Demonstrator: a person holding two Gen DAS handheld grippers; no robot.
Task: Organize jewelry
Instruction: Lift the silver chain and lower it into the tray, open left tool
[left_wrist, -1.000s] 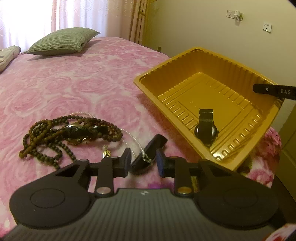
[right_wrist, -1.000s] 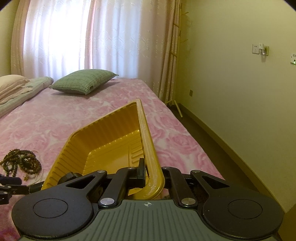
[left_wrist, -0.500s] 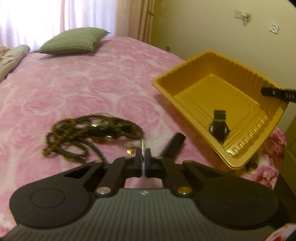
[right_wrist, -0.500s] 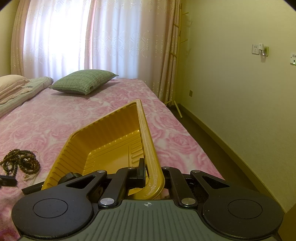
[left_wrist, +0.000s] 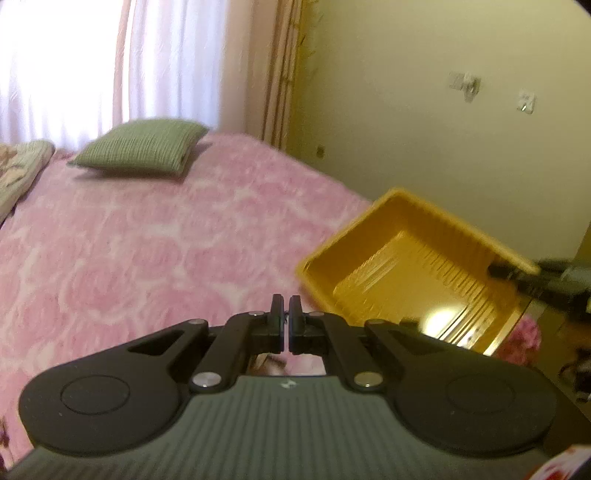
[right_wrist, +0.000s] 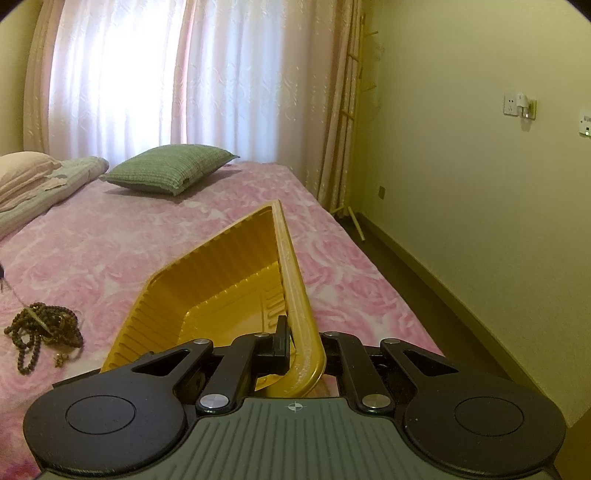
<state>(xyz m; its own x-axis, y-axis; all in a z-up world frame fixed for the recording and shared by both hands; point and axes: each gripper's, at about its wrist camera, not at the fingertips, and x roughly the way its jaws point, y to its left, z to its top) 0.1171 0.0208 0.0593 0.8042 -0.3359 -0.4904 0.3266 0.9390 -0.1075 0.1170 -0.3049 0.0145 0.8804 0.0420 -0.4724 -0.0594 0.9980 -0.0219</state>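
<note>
My right gripper (right_wrist: 301, 338) is shut on the near rim of the yellow plastic tray (right_wrist: 236, 280) and holds it tilted on the pink bed. The tray also shows in the left wrist view (left_wrist: 413, 266), with the right gripper's finger at its far rim. My left gripper (left_wrist: 285, 308) is shut and raised above the bed; a thin dark bit shows between its tips, too small to identify. A pile of brown bead necklaces (right_wrist: 42, 325) lies on the bed left of the tray. The watch in the tray is hidden.
A green pillow (left_wrist: 144, 149) and folded bedding (right_wrist: 44, 181) lie at the head of the bed. The bed's right edge drops to the floor by the wall (right_wrist: 480, 206). Curtains (right_wrist: 177, 74) hang behind.
My left gripper closed near the thin chain beside the beads, then lifted and tilted up, so beads and watch left its view. The right gripper kept its hold on the tray.
</note>
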